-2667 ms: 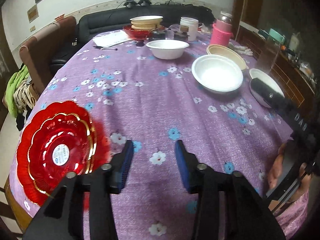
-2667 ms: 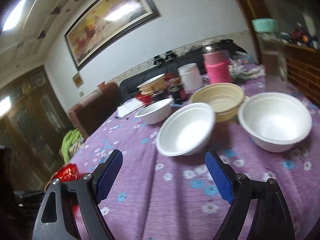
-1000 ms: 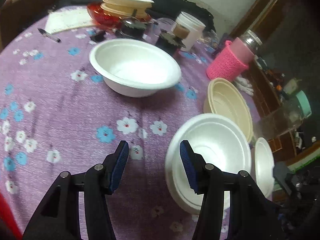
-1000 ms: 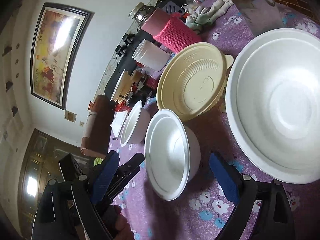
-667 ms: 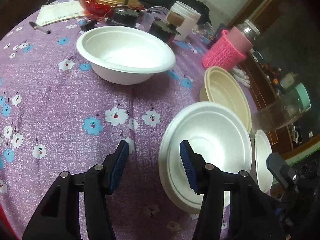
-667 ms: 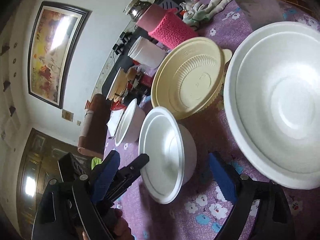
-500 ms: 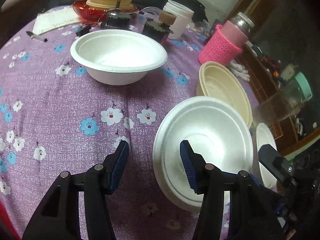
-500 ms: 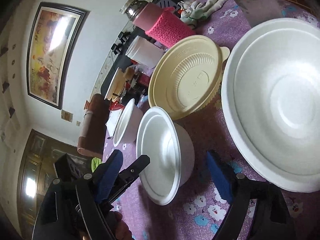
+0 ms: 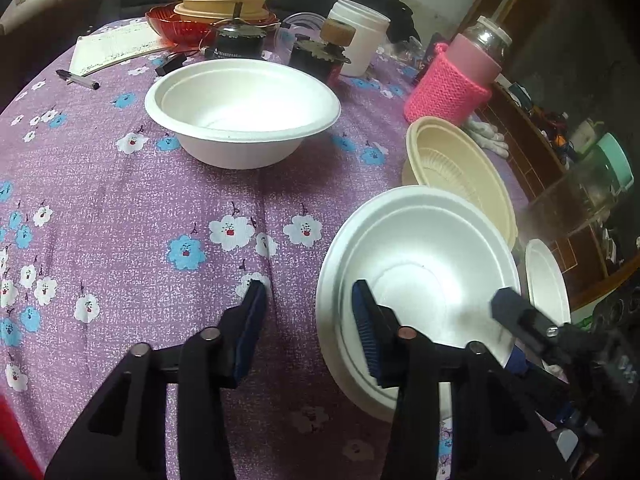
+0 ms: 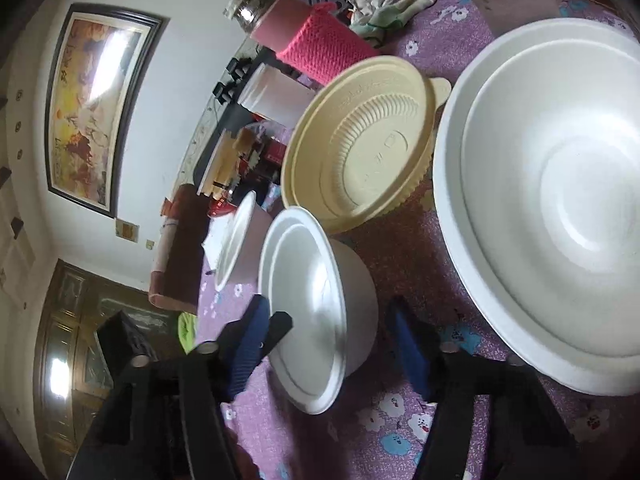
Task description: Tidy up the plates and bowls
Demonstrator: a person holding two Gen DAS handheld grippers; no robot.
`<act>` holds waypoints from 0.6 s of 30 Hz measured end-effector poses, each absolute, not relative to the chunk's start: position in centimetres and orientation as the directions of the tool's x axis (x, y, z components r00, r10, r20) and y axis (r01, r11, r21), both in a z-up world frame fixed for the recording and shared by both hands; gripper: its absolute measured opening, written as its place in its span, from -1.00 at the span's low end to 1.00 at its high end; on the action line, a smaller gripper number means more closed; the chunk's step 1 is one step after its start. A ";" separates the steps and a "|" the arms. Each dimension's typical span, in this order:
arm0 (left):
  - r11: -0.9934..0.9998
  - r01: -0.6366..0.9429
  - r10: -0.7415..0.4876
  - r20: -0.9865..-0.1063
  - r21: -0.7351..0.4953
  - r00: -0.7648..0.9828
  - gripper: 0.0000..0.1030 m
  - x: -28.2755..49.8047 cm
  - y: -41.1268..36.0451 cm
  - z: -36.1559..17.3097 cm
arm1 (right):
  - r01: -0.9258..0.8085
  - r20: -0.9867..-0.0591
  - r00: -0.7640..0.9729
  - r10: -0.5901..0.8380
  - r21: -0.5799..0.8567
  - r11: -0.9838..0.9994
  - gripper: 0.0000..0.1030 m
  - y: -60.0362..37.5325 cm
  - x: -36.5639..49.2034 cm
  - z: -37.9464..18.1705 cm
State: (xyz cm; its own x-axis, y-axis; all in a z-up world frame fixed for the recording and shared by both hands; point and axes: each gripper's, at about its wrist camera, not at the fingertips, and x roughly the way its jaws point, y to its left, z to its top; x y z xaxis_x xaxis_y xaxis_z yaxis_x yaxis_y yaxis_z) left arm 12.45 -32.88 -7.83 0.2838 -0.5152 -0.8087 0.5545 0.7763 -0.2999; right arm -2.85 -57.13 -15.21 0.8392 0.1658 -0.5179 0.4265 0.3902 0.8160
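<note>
Astride white bowl (image 9: 432,256) rim, left claw (image 9: 308,320)

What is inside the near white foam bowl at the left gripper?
The near white foam bowl looks empty; only the left gripper's right jaw reaches over its rim. That jaw hides part of its near inner wall.

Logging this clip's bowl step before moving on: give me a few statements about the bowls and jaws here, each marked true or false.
1. The left gripper has its jaws straddling the near white foam bowl's rim. True.
2. The right gripper is shut on that bowl. False: open, around it.
3. The ribbed beige plastic bowl is stacked inside a white one. False: it sits separately on the purple floral tablecloth.
4. The pink knitted-sleeve jar stands upright. True.
</note>
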 end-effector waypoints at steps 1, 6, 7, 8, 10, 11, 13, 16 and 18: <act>0.775 0.555 -0.519 -0.807 -0.304 0.283 -0.41 12.5 -32.8 -7.8 | 0.434 -0.526 0.834 0.165 0.811 0.392 -0.01 -57.1 -2.8 -15.3; 0.764 0.554 -0.537 -0.803 -0.332 0.259 -0.70 12.6 -32.8 -8.1 | 0.453 -0.542 0.826 0.155 0.801 0.392 -0.27 -57.1 -2.8 -15.5; 0.762 0.553 -0.541 -0.801 -0.337 0.258 -0.74 12.5 -32.8 -8.0 | 0.454 -0.541 0.827 0.153 0.803 0.386 -0.28 -57.2 -2.9 -15.7; 0.760 0.554 -0.545 -0.798 -0.340 0.257 -0.78 12.5 -32.8 -8.0 | 0.455 -0.541 0.827 0.152 0.803 0.384 -0.31 -57.3 -2.9 -15.7; 0.757 0.556 -0.551 -0.794 -0.344 0.258 -0.79 12.4 -32.8 -7.8 | 0.461 -0.550 0.821 0.152 0.797 0.390 -0.42 -57.3 -2.9 -15.8; 0.755 0.557 -0.553 -0.792 -0.346 0.259 -0.80 12.4 -32.7 -7.7 | 0.464 -0.555 0.818 0.152 0.793 0.395 -0.51 -57.3 -2.9 -15.9; 0.756 0.558 -0.554 -0.788 -0.343 0.266 -0.81 12.3 -32.6 -7.5 | 0.466 -0.562 0.811 0.161 0.788 0.401 -0.57 -57.1 -2.7 -16.0; 0.756 0.553 -0.560 -0.783 -0.350 0.270 -0.81 12.3 -32.3 -7.3 | 0.468 -0.562 0.807 0.180 0.796 0.384 -0.60 -57.2 -2.6 -16.4; 0.758 0.552 -0.558 -0.785 -0.348 0.270 -0.81 12.3 -32.3 -7.3 | 0.462 -0.551 0.809 0.206 0.812 0.358 -0.60 -57.5 -2.5 -16.9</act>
State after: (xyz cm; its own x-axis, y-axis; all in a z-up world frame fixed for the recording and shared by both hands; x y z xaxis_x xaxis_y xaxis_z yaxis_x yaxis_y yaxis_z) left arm 12.33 -32.29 -7.30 0.2704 -0.5577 -0.7847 0.5517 0.7578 -0.3485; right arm -2.52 -57.48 -16.87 0.8088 0.2059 -0.5509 0.4615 0.3583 0.8116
